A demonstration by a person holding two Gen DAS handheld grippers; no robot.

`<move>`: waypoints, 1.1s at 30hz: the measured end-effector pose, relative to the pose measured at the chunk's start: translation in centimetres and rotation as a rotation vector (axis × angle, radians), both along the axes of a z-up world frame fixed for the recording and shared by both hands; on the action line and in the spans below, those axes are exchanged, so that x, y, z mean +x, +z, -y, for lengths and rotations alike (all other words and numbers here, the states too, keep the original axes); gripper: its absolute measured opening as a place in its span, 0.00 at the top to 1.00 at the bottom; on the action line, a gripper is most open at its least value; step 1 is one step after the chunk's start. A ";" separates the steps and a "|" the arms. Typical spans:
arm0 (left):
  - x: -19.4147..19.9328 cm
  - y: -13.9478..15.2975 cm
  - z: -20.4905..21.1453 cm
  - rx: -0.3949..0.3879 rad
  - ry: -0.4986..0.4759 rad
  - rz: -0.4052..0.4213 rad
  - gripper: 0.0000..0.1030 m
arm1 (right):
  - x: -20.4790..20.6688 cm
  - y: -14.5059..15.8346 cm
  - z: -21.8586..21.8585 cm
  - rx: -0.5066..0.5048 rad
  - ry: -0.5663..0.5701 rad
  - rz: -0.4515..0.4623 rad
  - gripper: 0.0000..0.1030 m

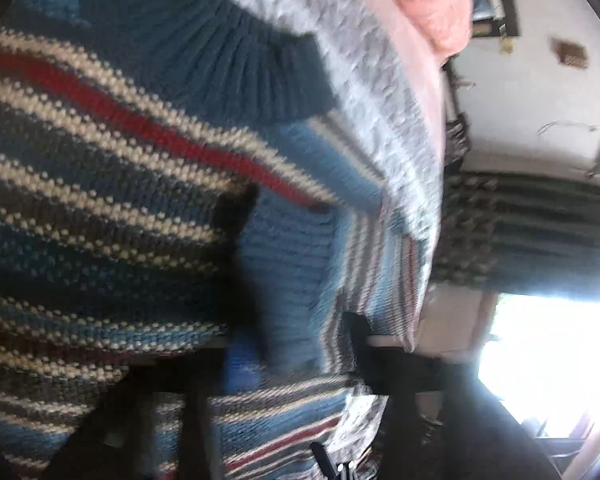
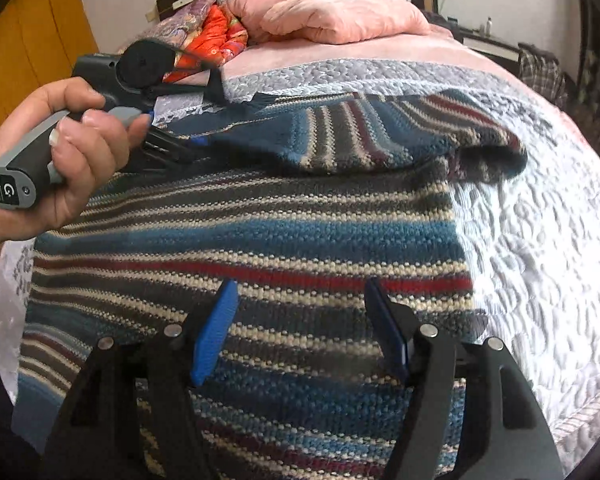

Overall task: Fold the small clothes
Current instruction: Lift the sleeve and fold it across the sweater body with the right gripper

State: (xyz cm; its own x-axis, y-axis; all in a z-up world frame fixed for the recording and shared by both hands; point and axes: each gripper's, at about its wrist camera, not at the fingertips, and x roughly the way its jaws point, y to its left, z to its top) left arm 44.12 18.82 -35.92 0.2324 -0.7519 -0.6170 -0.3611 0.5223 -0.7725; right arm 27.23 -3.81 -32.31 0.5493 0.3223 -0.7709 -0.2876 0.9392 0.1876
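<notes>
A knitted sweater (image 2: 260, 240) striped in blue, grey, cream and red lies flat on the bed. My right gripper (image 2: 300, 320) hovers open over its lower part, blue pads (image 2: 216, 328) apart and nothing between them. A hand (image 2: 72, 152) holds my left gripper (image 2: 196, 143) at the sweater's upper left. It is shut on the end of the sleeve (image 2: 360, 132), which is lifted and drawn across the body. The left wrist view is blurred and filled by the sweater (image 1: 100, 140). There the blue ribbed cuff (image 1: 288, 248) sits between the fingers of the left gripper (image 1: 296, 280).
The bed has a pale quilted bedspread (image 2: 540, 240). Pink pillows (image 2: 324, 12) and an orange-red patterned garment (image 2: 220, 40) are piled at its head. Wooden floor (image 2: 32, 40) shows left of the bed. Dark bags (image 2: 540, 64) stand at the far right.
</notes>
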 end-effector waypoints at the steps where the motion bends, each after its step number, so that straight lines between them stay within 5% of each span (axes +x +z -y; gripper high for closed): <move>1: 0.2 0.1 0.2 0.028 -0.011 -0.003 0.91 | 0.0 -0.1 0.4 0.010 -0.006 -0.005 0.36; 5: 0.7 2.1 0.0 0.083 -0.033 0.043 0.93 | -0.6 -0.3 1.1 0.030 -0.022 -0.012 0.36; 11: 1.4 9.8 -2.1 0.130 -0.074 0.190 0.93 | -1.0 -0.3 1.2 0.036 -0.023 -0.015 0.37; 20: 0.8 18.5 -11.4 0.250 -0.052 0.304 0.93 | -1.0 -0.3 1.2 0.045 -0.027 -0.011 0.37; 27: -1.9 16.3 -17.1 0.304 -0.030 0.263 0.93 | -0.8 -0.3 1.3 0.051 -0.030 -0.012 0.37; 33: -4.1 8.7 -20.6 0.324 0.004 0.135 0.93 | -0.8 -0.3 1.3 0.051 -0.030 -0.012 0.37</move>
